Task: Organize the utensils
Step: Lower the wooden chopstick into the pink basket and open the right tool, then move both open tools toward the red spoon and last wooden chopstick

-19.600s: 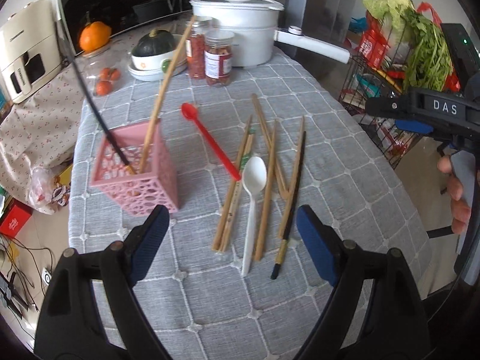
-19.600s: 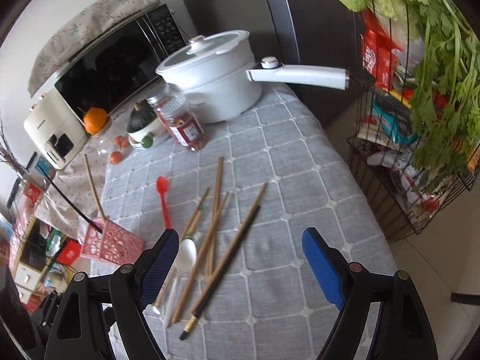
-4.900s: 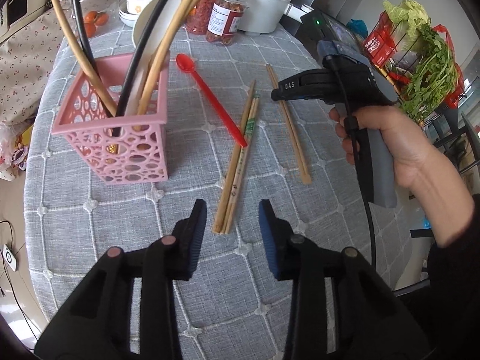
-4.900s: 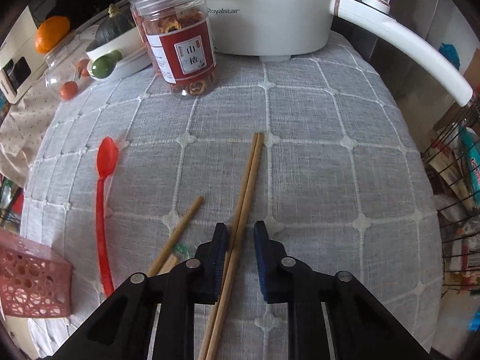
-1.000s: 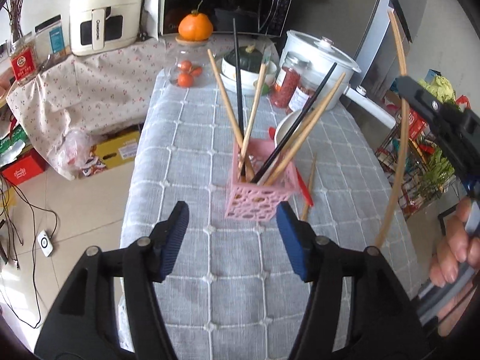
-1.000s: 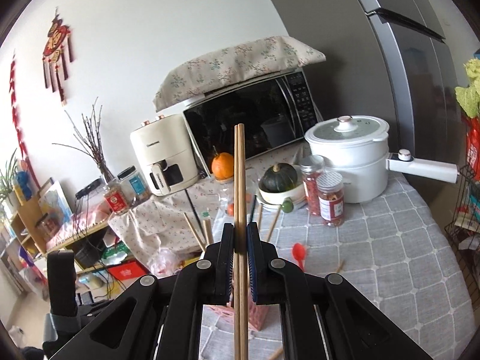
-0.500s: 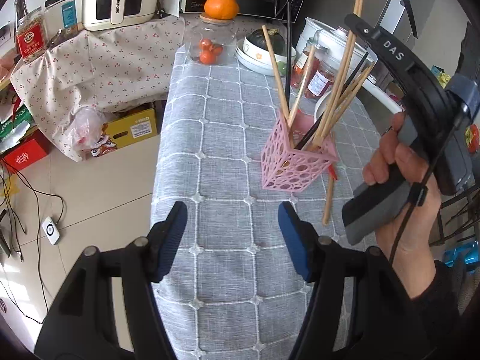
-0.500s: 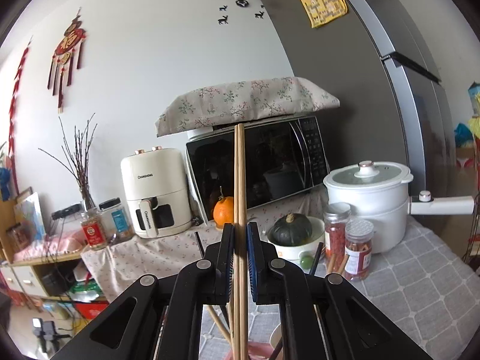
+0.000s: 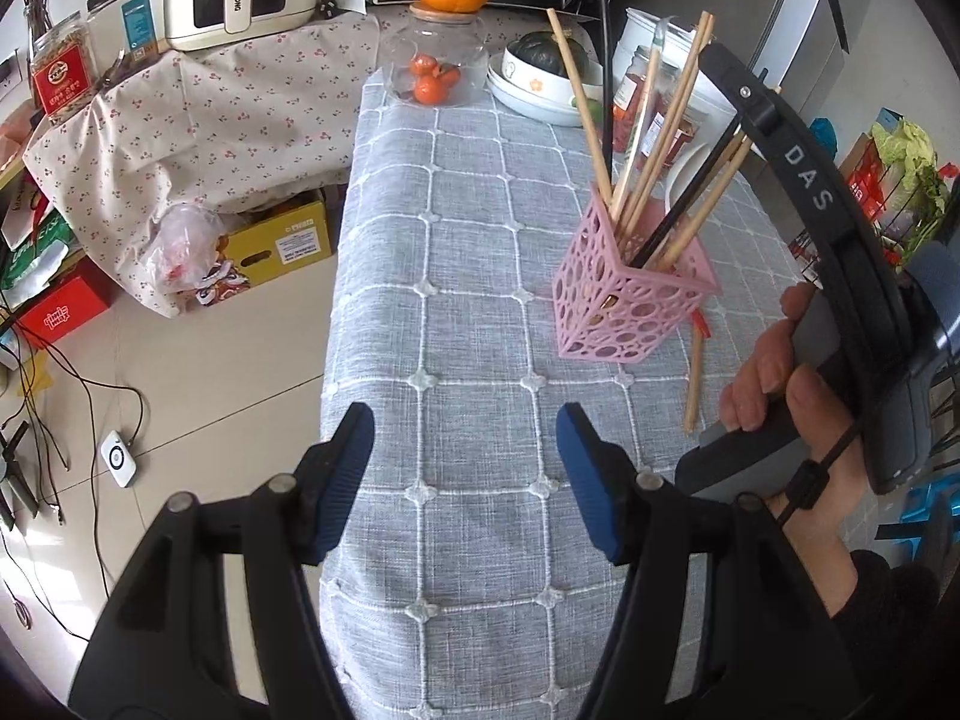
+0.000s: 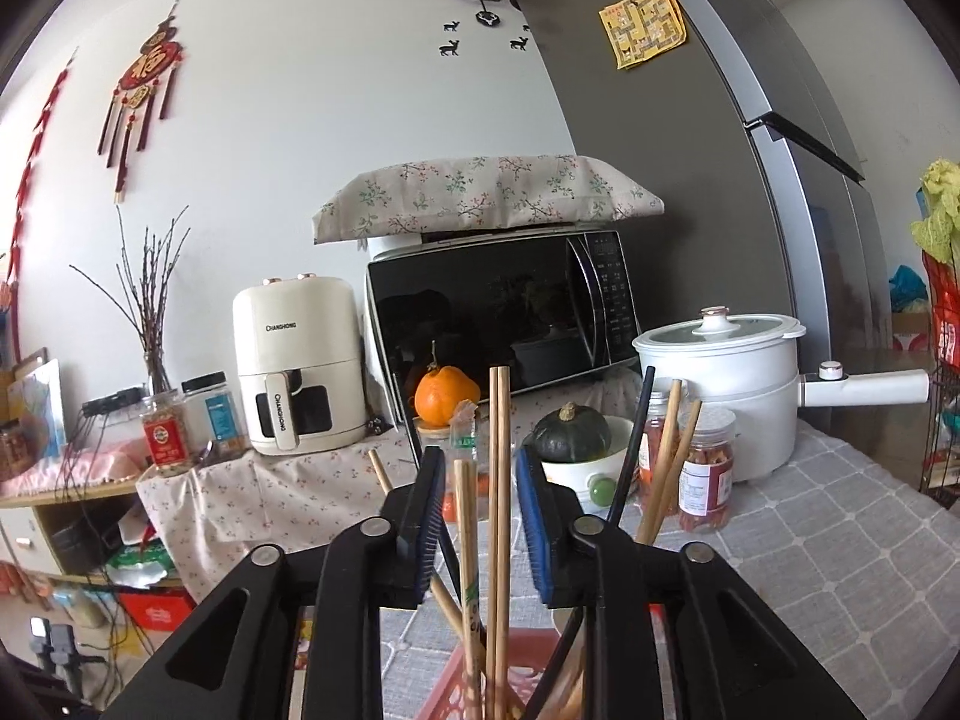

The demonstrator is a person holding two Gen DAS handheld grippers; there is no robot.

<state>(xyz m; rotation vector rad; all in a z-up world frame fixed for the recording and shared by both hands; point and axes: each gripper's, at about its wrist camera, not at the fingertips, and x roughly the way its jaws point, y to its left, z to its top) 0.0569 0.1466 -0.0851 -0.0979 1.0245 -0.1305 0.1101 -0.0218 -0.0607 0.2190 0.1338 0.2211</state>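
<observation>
Now the chopstick pair (image 10: 498,480) stands loose in the pink holder (image 9: 630,306); the right gripper (image 10: 480,516) has just part-opened around it; the left gripper (image 9: 462,468) gapes empty.

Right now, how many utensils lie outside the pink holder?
2 visible: a wooden chopstick on the cloth right of the pink holder, and a red spoon peeking from behind it. Others may be hidden.

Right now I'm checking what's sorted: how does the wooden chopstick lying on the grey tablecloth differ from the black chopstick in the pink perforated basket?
The wooden chopstick lies flat on the grey tablecloth beside the pink perforated basket; the black chopstick leans inside it. One is pale wood, the other black. Both are long, thin sticks.
</observation>
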